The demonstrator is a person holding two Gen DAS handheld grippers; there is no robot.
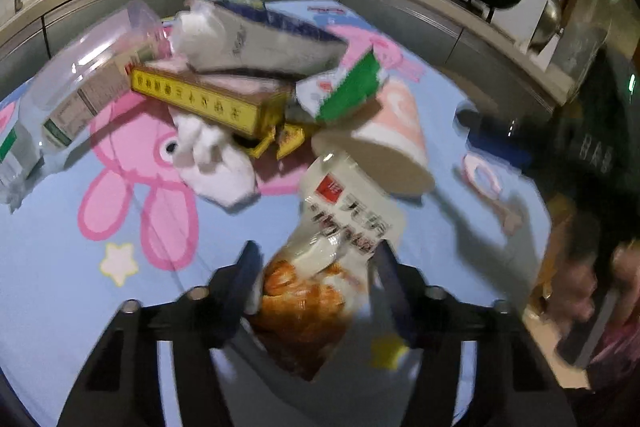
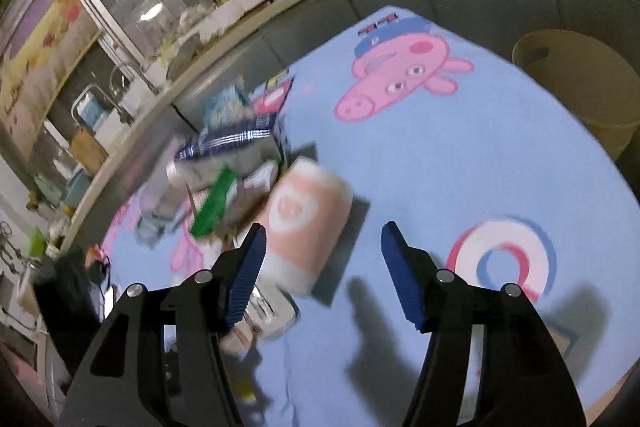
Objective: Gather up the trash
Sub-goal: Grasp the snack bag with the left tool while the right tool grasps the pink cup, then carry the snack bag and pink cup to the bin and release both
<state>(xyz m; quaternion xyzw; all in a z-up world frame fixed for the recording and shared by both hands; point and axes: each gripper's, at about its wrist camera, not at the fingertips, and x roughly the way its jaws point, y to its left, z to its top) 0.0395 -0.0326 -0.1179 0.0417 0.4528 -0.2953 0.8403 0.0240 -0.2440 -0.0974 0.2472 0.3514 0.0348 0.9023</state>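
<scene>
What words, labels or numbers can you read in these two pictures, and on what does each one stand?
"无穷": large grey characters on the white snack bag between the left tool's fingers.
Red square logo and lower line on that bag: too blurred to read.
Yellow box: a row of characters, upside down and blurred, unreadable.
Clear bottle's label: print too small.
Right wrist view: nothing legible.

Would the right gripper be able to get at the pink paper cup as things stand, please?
Probably yes. The right gripper is open and empty, and the pink paper cup lies on its side just ahead of it, toward its left finger, with bare blue cloth around its near side.
</scene>
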